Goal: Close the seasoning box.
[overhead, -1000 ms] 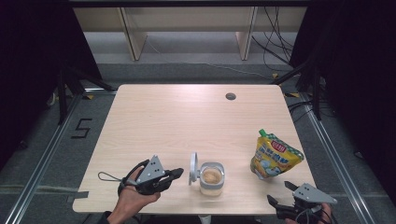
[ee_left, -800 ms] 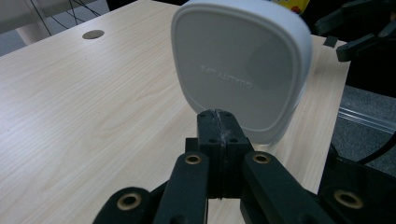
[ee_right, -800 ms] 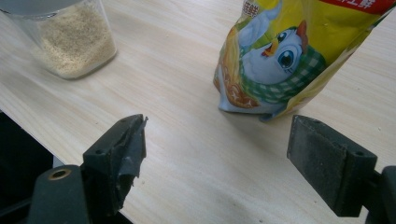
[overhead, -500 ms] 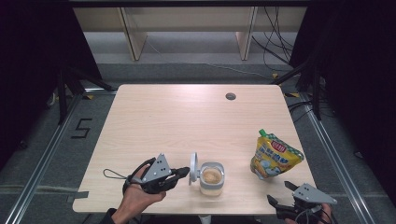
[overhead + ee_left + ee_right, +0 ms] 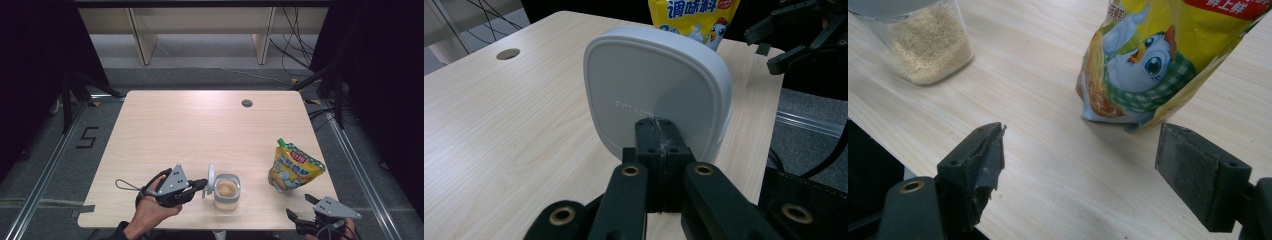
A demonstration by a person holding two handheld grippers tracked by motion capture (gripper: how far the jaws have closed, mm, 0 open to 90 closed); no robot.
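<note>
From above, the left gripper (image 5: 202,184) sits near the table's front edge, at the raised white square lid (image 5: 211,177) of the clear plastic jar of beige granules (image 5: 227,190). Its own view shows the jaws pressed together against that lid. The right gripper (image 5: 1078,165) gapes wide before the yellow seasoning pouch (image 5: 1168,55).

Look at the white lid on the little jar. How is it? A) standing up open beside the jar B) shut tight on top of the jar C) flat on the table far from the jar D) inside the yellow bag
A: the white lid stands upright at the left side of the open jar, whose sandy filling shows from above, and the left hand-held gripper has its jaws closed right by the lid.
</note>
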